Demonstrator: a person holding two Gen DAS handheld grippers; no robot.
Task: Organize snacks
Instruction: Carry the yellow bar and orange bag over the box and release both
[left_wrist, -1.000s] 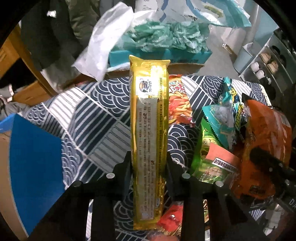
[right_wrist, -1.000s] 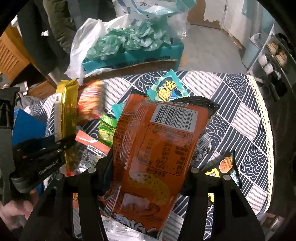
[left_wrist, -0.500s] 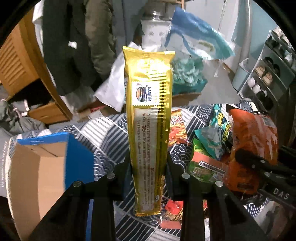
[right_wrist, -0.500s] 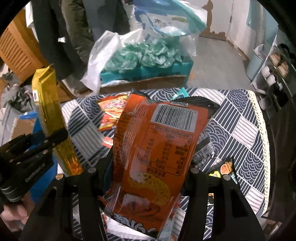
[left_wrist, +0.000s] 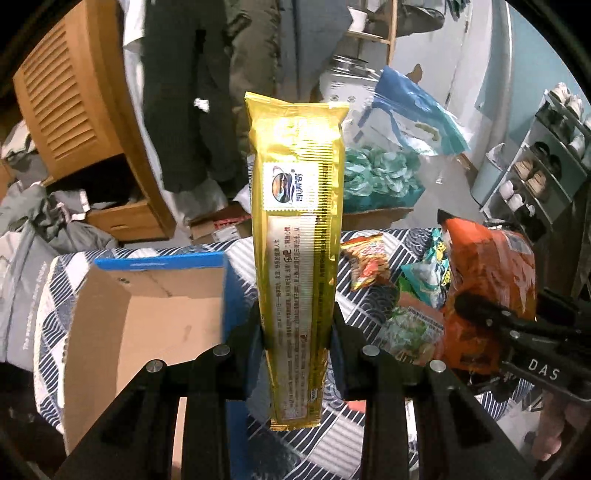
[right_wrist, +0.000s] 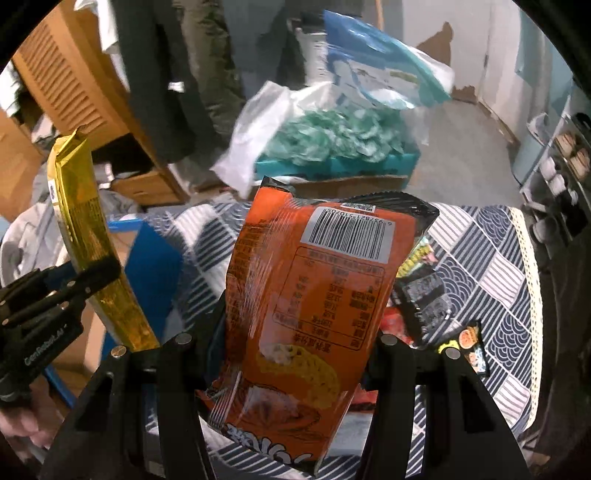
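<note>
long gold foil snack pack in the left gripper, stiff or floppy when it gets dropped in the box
The long gold foil snack pack probably handles stiffly: it stands straight well above the left gripper without drooping. Its glossy film may slip. Being tall and narrow, it would likely topple inside the open blue cardboard box.

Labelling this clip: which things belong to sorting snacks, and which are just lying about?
Job: gold packet in left hand-held gripper; orange bag in right hand-held gripper; cardboard box; loose snacks.

Lying about: hanging clothes; shoe rack; teal bags.
</note>
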